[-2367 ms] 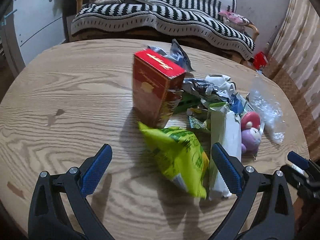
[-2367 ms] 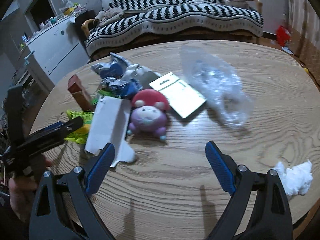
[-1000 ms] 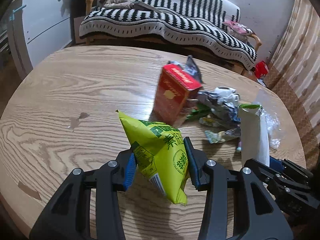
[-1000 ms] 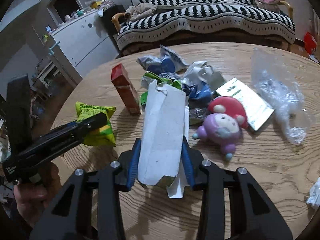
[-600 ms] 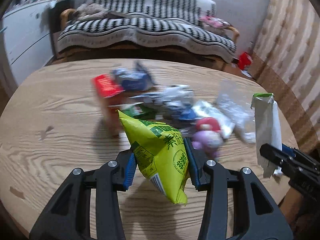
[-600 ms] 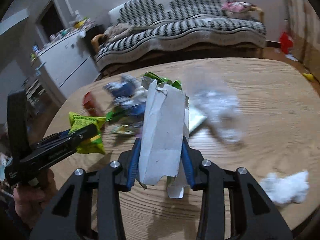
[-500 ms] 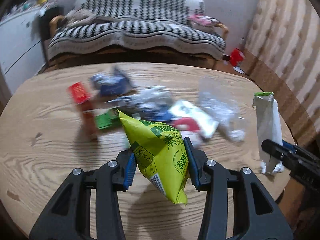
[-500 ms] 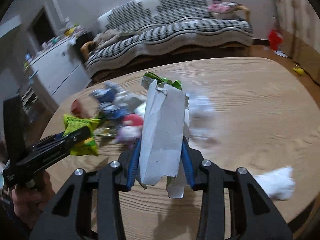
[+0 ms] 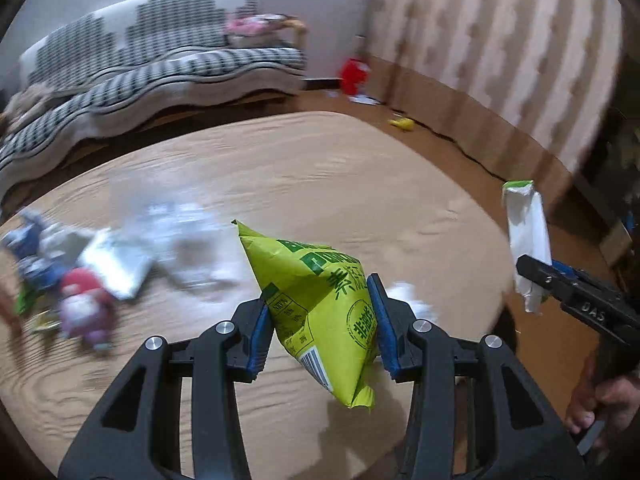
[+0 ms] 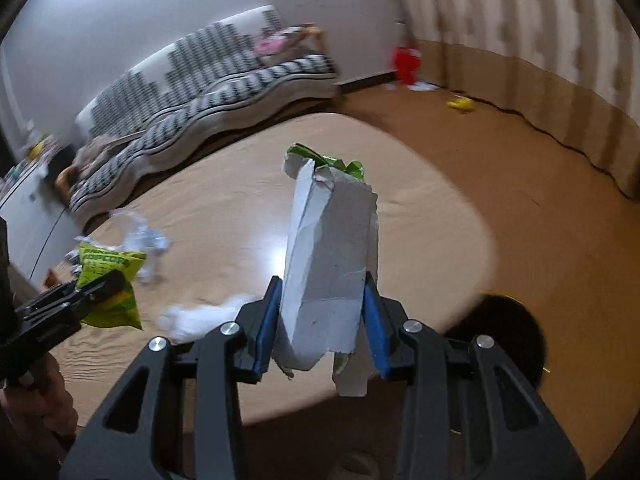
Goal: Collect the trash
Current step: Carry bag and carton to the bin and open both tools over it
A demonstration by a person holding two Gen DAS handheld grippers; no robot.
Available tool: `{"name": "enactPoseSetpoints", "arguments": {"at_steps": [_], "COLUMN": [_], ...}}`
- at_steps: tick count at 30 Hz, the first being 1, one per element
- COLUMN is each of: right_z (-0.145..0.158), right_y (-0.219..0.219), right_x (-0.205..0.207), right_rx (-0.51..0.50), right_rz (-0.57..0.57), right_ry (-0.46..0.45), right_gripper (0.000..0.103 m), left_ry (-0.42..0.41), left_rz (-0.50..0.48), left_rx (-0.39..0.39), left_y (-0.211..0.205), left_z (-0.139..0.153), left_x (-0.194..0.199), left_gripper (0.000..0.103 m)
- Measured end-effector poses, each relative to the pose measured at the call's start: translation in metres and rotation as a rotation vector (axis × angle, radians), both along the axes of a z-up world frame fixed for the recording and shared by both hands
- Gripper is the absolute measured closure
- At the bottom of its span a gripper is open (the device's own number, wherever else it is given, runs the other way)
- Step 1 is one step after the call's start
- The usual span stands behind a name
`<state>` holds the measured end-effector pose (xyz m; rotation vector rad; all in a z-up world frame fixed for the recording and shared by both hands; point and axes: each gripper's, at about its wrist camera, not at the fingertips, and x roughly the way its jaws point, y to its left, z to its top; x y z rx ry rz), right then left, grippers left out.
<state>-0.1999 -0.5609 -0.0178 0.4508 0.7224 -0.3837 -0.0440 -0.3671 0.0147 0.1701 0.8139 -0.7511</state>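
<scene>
My left gripper (image 9: pixel 322 320) is shut on a yellow-green snack bag (image 9: pixel 320 304) and holds it above the round wooden table (image 9: pixel 320 168). My right gripper (image 10: pixel 320 320) is shut on a torn white carton (image 10: pixel 328 256) with a green top, held past the table's right edge. The carton also shows in the left wrist view (image 9: pixel 526 236), and the snack bag in the right wrist view (image 10: pixel 108 280). A dark round bin (image 10: pixel 508 340) stands on the floor just right of the table, below the right gripper.
Blurred trash lies on the table's left: a clear plastic bag (image 9: pixel 176 224), a white box (image 9: pixel 116 260), a purple and red plush toy (image 9: pixel 86 308), blue wrappers (image 9: pixel 28 248). A crumpled white tissue (image 10: pixel 200 316) lies near the front edge. A striped sofa (image 9: pixel 140 64) stands behind.
Both grippers have swung to the right with their loads. The trash pile has slid to the left of view, and the table's right edge, floor and dark bin have come into view.
</scene>
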Motion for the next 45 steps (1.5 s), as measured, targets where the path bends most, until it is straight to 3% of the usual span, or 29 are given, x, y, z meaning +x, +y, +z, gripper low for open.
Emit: {"name": "enactPoseSetpoints", "arguments": {"at_steps": [9, 16, 26, 39, 45], "right_z": [-0.037, -0.079, -0.096, -0.092, -0.088], "right_y": [-0.089, -0.126, -0.134, -0.141, -0.145], "right_x": [-0.096, -0.123, -0.120, -0.118, -0.124], "right_rx": [0.070, 0.166, 0.212, 0.233, 0.238], "right_rz": [-0.198, -0.264, -0.280, -0.301, -0.321], "right_ry": [0.061, 0.183, 0.238, 0.208, 0.189], "right_gripper": [0.064, 0.064, 0.064, 0.060, 0.040], "left_ry": [0.001, 0.015, 0.035, 0.038, 0.042], "left_rz": [-0.264, -0.405, -0.454, -0.452, -0.453], "left_rx": [0.000, 0.048, 0.074, 0.087, 0.095], "left_y": [-0.118, -0.178, -0.210, -0.215, -0.219], "left_z": [-0.023, -0.052, -0.068, -0.073, -0.077], "left_x": [-0.080, -0.122, -0.129, -0.131, -0.132], "left_gripper": [0.060, 0.060, 0.060, 0.060, 0.060]}}
